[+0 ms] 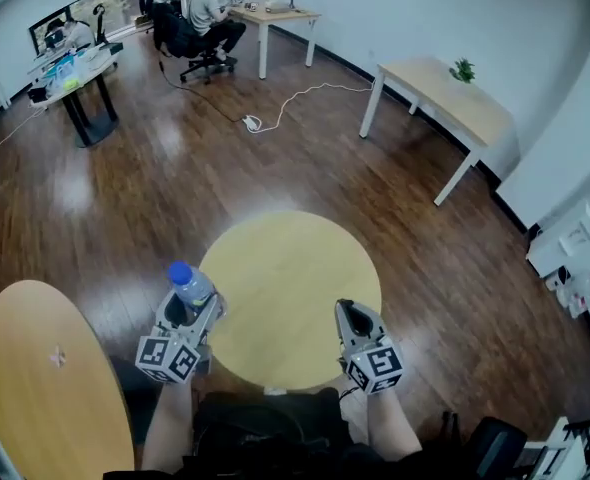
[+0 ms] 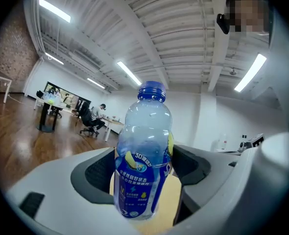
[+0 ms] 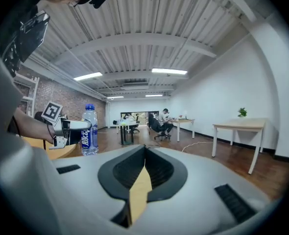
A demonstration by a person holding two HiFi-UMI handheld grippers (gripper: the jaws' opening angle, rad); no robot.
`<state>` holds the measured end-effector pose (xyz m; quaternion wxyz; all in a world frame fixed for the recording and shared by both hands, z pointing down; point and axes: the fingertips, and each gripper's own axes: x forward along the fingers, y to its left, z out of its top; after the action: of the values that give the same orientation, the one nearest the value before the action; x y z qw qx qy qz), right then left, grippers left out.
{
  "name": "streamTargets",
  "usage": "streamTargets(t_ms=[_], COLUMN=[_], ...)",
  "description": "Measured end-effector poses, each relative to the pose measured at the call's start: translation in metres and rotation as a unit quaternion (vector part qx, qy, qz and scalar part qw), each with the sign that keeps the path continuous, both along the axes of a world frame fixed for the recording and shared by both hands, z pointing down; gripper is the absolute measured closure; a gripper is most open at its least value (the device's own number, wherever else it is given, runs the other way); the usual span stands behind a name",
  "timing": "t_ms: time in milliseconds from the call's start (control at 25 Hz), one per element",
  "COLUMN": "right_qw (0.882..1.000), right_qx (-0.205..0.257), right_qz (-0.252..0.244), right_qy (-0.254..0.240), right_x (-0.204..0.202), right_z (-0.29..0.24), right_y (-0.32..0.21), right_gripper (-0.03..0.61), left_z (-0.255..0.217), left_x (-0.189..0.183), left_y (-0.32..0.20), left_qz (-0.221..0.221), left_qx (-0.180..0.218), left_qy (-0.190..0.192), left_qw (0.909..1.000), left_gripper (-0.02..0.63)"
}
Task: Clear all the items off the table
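Round yellow table [image 1: 285, 278], smooth top, on glossy wood floor [image 1: 175, 168]. Your left gripper [image 1: 189, 316] clamps a clear plastic bottle [image 2: 143, 151] with a blue cap. Your right gripper [image 3: 143, 173] has its jaws together, empty.

Round table [image 1: 295, 298] top lies open ahead; an oval table [image 1: 35, 388] crowds the left; wide floor [image 1: 225, 168] beyond.

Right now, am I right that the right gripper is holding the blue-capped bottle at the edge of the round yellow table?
Not quite: it is the left gripper that is holding the blue-capped bottle at the edge of the round yellow table. The left gripper view shows the bottle clamped between its jaws, while the right gripper is shut with nothing in it.
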<state>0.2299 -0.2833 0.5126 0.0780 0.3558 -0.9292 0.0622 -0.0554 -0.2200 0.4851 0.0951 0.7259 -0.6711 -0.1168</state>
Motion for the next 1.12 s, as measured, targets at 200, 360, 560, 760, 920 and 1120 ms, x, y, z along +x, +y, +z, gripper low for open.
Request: streamTargets(t_ms=[200, 360, 560, 760, 920, 1120], right_qw=[0.997, 0.995, 0.989, 0.984, 0.980, 0.976], right_qx=[-0.022, -0.046, -0.081, -0.114, -0.132, -0.150], right_qz=[0.070, 0.091, 0.119, 0.128, 0.142, 0.152], right_qy=[-0.006, -0.001, 0.019, 0.042, 0.049, 0.050], right_x=[0.052, 0.065, 0.081, 0.084, 0.084, 0.080], right_z=[0.022, 0.041, 0.060, 0.080, 0.097, 0.109], right_y=[-0.010, -0.005, 0.009, 0.015, 0.016, 0.011], right_gripper=[0.574, 0.574, 0.574, 0.574, 0.574, 0.574], left_z=[0.022, 0.039, 0.068, 0.101, 0.129, 0.147], left_x=[0.045, 0.061, 0.068, 0.075, 0.076, 0.077], left_y=[-0.049, -0.074, -0.095, -0.120, -0.133, -0.140], left_qz=[0.074, 0.106, 0.126, 0.144, 0.153, 0.165], left_qx=[-0.022, -0.044, -0.075, -0.101, -0.123, -0.134], left_qy=[0.004, 0.010, 0.011, -0.015, -0.021, -0.044], left_qw=[0.9970, 0.9934, 0.9891, 0.9843, 0.9803, 0.9762], left_gripper=[0.256, 0.256, 0.256, 0.256, 0.256, 0.256])
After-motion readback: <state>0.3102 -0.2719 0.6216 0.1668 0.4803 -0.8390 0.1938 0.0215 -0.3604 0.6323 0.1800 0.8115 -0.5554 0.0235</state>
